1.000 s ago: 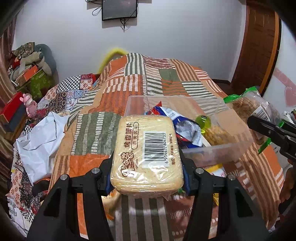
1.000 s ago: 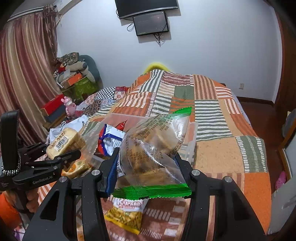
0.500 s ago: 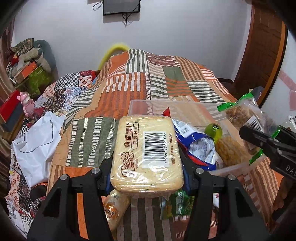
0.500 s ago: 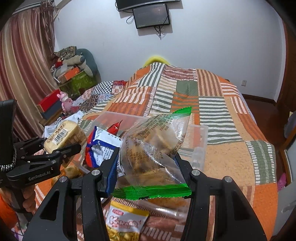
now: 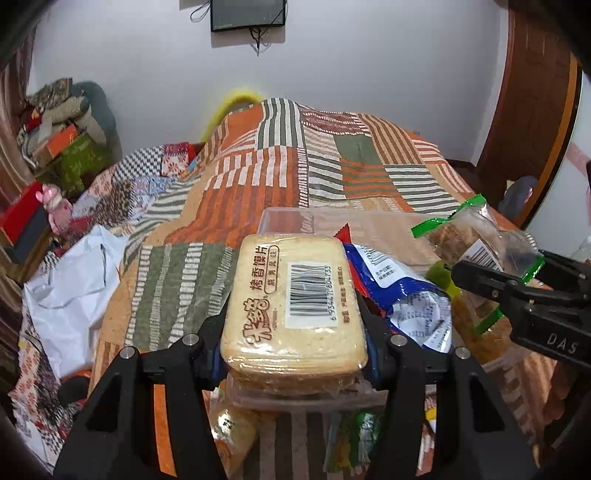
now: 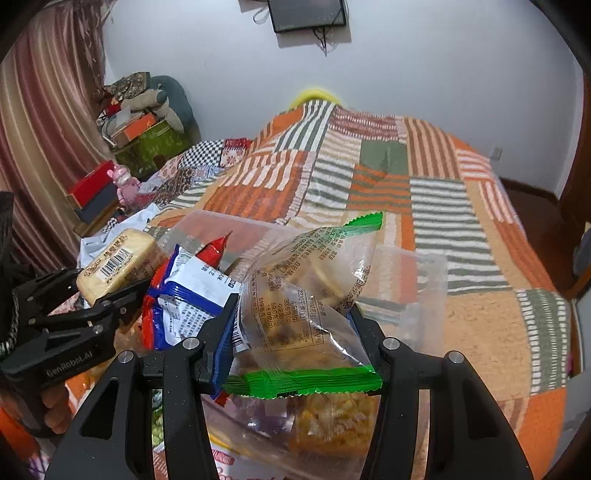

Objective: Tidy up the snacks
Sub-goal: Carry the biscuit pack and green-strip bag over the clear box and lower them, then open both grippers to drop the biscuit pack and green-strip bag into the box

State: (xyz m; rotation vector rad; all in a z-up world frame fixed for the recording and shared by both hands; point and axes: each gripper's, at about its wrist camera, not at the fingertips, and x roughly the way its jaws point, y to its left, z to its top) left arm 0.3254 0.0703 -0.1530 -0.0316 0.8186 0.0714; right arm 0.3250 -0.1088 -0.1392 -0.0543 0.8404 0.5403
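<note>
Left gripper (image 5: 295, 343) clamped on toast pack (image 5: 291, 306).
Pack sits over clear bin's (image 5: 288, 218) near rim; blue packet (image 5: 406, 295) inside. Right gripper (image 5: 517, 291) grips green-edged bag (image 5: 476, 240); pad contact possibly obscured.

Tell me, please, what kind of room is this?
Most likely a bedroom in a home: a bed under a patchwork quilt, a striped curtain at the side, and a small screen mounted on the wall.

Your left hand-held gripper (image 5: 295, 332) and right hand-held gripper (image 6: 293, 339) both tilt downward, each clamped on a packet.
</note>
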